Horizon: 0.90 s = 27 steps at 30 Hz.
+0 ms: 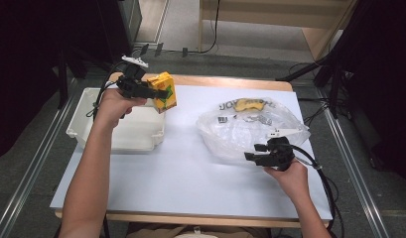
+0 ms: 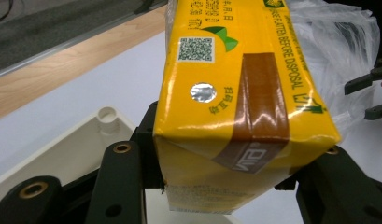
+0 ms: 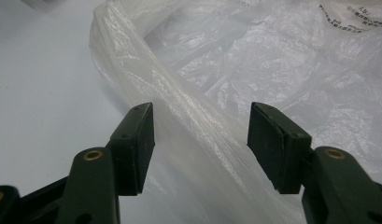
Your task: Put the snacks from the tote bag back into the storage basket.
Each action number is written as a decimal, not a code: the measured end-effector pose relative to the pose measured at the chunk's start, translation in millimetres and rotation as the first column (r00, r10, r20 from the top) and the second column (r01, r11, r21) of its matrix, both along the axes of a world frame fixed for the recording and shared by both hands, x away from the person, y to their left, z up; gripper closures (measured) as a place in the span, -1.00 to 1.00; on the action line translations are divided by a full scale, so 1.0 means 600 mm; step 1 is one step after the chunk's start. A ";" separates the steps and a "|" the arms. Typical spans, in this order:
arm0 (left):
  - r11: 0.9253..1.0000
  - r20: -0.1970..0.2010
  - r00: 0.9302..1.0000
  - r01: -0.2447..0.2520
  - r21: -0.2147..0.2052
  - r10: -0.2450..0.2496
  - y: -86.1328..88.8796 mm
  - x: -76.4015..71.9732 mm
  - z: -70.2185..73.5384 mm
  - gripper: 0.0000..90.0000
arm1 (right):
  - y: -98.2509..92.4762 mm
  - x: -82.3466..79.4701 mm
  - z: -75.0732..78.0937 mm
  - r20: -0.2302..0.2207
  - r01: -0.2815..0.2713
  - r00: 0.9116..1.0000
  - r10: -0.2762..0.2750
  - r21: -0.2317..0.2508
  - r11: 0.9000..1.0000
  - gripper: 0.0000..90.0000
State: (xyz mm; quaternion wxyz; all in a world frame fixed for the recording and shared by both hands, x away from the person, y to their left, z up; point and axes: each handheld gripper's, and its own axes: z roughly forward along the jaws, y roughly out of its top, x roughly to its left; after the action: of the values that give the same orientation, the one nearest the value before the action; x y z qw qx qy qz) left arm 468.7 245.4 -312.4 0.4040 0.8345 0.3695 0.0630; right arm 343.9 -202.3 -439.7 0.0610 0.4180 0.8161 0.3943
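A yellow drink carton (image 1: 166,84) hangs tilted in the air over the right end of the white tub (image 1: 136,134), with my left gripper (image 1: 156,94) shut on it. In the left gripper view the carton (image 2: 235,93) sits clamped between the two black jaws of that gripper (image 2: 226,172), with its foil straw hole facing the camera. My right gripper (image 1: 252,152) rests at the near edge of a crumpled clear plastic bag (image 1: 245,131). In the right gripper view this gripper (image 3: 201,140) stands open, and a fold of the bag (image 3: 272,60) runs between the pads without being pinched.
A white sheet (image 1: 180,168) covers the wooden table. The tub stands at the table's left edge. Something yellow (image 1: 248,104) lies inside the bag at its far side. Cables trail from both grippers. The floor and dark stands surround the table.
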 end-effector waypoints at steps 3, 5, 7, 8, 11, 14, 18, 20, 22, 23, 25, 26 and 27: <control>1.000 0.009 1.000 -0.014 0.009 0.014 0.009 0.000 0.000 0.15 | 0.000 0.000 0.000 0.000 0.000 1.000 0.000 0.001 1.000 -0.06; 1.000 0.012 1.000 -0.023 0.016 0.023 0.014 0.002 -0.002 0.15 | 0.001 0.000 0.000 -0.001 -0.001 1.000 0.001 0.000 1.000 -0.05; 0.999 0.014 0.999 -0.034 0.024 0.034 0.020 0.004 -0.005 0.15 | 0.001 0.000 0.000 -0.002 0.000 1.000 0.000 0.002 1.000 -0.05; 0.999 0.017 0.999 -0.036 0.028 0.036 0.022 0.005 -0.007 0.15 | 0.001 -0.001 0.000 0.000 0.001 1.000 -0.001 0.001 1.000 -0.06; 0.998 0.023 0.999 -0.050 0.041 0.049 0.028 0.007 -0.013 0.15 | 0.001 0.000 0.000 -0.003 0.000 1.000 0.000 0.001 1.000 -0.05; 0.997 0.025 0.998 -0.052 0.055 0.050 0.036 0.011 -0.020 0.15 | 0.002 0.000 -0.001 -0.007 -0.003 1.000 0.003 0.001 1.000 -0.05; 0.996 0.014 0.998 -0.070 0.058 0.069 0.044 0.018 -0.032 0.15 | 0.001 0.000 -0.001 -0.005 -0.001 1.000 0.001 0.001 1.000 -0.05; 0.995 0.009 0.997 -0.076 0.064 0.076 0.047 0.021 -0.040 0.15 | 0.001 0.000 -0.001 -0.004 -0.003 1.000 0.003 -0.001 1.000 -0.06; 0.994 0.001 0.996 -0.086 0.067 0.086 0.051 0.025 -0.048 0.15 | 0.002 0.000 -0.001 -0.005 -0.005 1.000 0.005 -0.001 1.000 -0.05; 0.994 0.002 0.996 -0.088 0.070 0.088 0.053 0.026 -0.052 0.15 | 0.002 0.000 -0.002 -0.005 -0.005 1.000 0.005 0.000 1.000 -0.05; 0.993 -0.004 0.995 -0.094 0.077 0.095 0.056 0.029 -0.058 0.15 | 0.002 0.000 -0.001 -0.006 -0.005 1.000 0.005 0.000 1.000 -0.05; 0.992 -0.004 0.996 -0.094 0.081 0.095 0.057 0.031 -0.061 0.15 | 0.002 0.000 -0.002 -0.006 -0.004 1.000 0.004 0.000 1.000 -0.05; 0.992 -0.004 0.995 -0.097 0.084 0.097 0.058 0.032 -0.064 0.15 | 0.002 0.000 -0.002 -0.007 -0.004 1.000 0.004 0.000 1.000 -0.05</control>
State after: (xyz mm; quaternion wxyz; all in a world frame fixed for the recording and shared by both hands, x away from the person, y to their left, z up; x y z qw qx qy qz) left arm 487.7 280.3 -351.0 0.3635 0.8320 0.4083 0.0947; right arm 344.1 -201.2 -440.9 0.0575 0.4177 0.8172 0.3930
